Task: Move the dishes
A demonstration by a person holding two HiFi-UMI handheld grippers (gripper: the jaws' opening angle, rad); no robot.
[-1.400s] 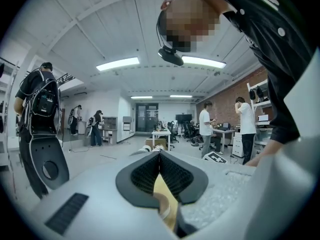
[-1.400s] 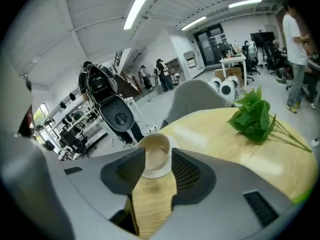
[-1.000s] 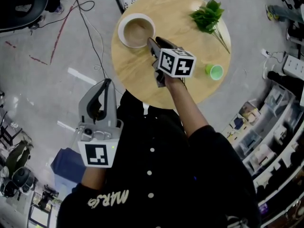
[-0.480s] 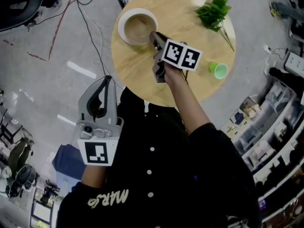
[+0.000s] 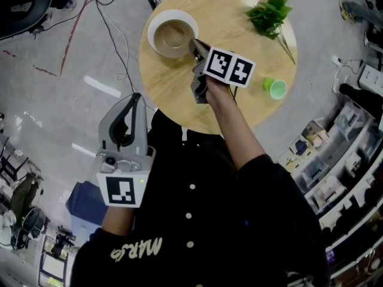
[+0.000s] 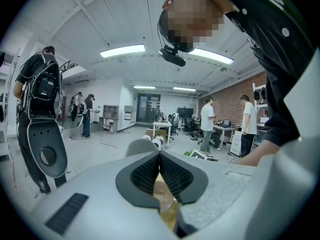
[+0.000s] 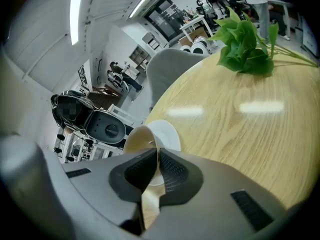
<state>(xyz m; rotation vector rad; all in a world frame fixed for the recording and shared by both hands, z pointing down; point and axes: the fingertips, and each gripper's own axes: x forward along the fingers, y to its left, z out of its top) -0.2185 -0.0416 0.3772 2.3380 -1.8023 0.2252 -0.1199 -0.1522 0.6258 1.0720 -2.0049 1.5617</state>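
- Wooden round table (image 5: pixel 179 97) carries three things: a bowl (image 5: pixel 170 36) near its far left edge, a green plant (image 5: pixel 266 17) at the far right, and a small green cup (image 5: pixel 275 89) near the right edge.
- Right gripper (image 5: pixel 194 45) reaches over the table to the near right side of the bowl. Its jaws have just been closing, and the right gripper view shows the pads pinched together on the bowl's thin rim, one pad inside the wall and one outside.
- The bowl has a white outside and a tan inside, and looks empty. It appears to rest on the table; whether it has been raised at all cannot be told.
- Left gripper (image 5: pixel 134 100) hangs off the table, by the person's left side and over the floor. Its pads meet with nothing between them.
- Progress, as a judgement: the task is at its start. A grasp on the bowl is made, but no dish looks moved.
- Left to do: lift the bowl, carry it and set it down. Where it should go is not shown. The cup is untouched and may follow if it counts as a dish.
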